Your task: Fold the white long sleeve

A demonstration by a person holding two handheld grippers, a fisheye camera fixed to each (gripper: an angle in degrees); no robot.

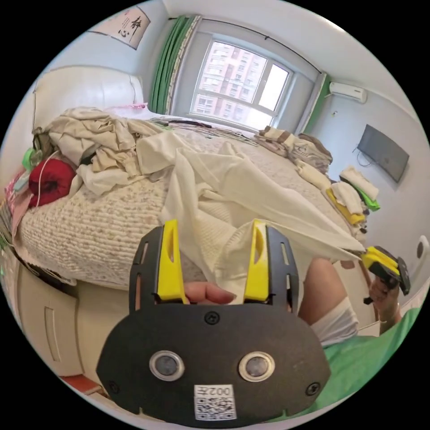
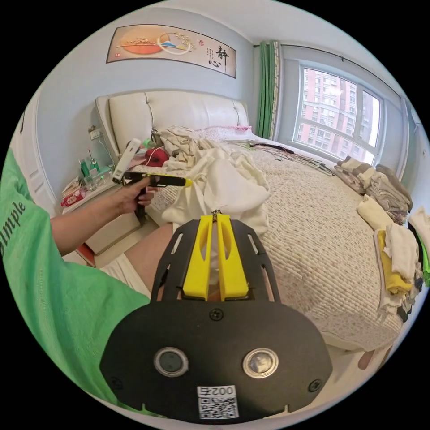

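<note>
Seen from the left gripper view: a wall-mounted dark flat screen (image 1: 383, 152) and a white air conditioner (image 1: 348, 92) beside the window, plus a red bundle (image 1: 50, 180) at the bed's left edge. Seen from the right gripper view: a long framed wall scroll (image 2: 172, 48) above the cream padded headboard (image 2: 174, 113) and a cluttered bedside table (image 2: 92, 186). Spread on the pale textured bedspread (image 1: 96, 221), the white long sleeve garment (image 1: 215, 188), bunched and rumpled, with one stretch pulled taut toward the near right, long axis running from the clothes heap (image 1: 96, 139) to the right gripper (image 1: 368, 256). Left gripper (image 1: 210, 255) with yellow jaws wide apart, a fold of white cloth draped against the right jaw, a fingertip (image 1: 210, 293) showing between. Right gripper (image 2: 215, 219) with jaws closed narrowly together, white fabric pinched at the tips. Folded stacks (image 2: 396, 251) along the far right side of the bed.
</note>
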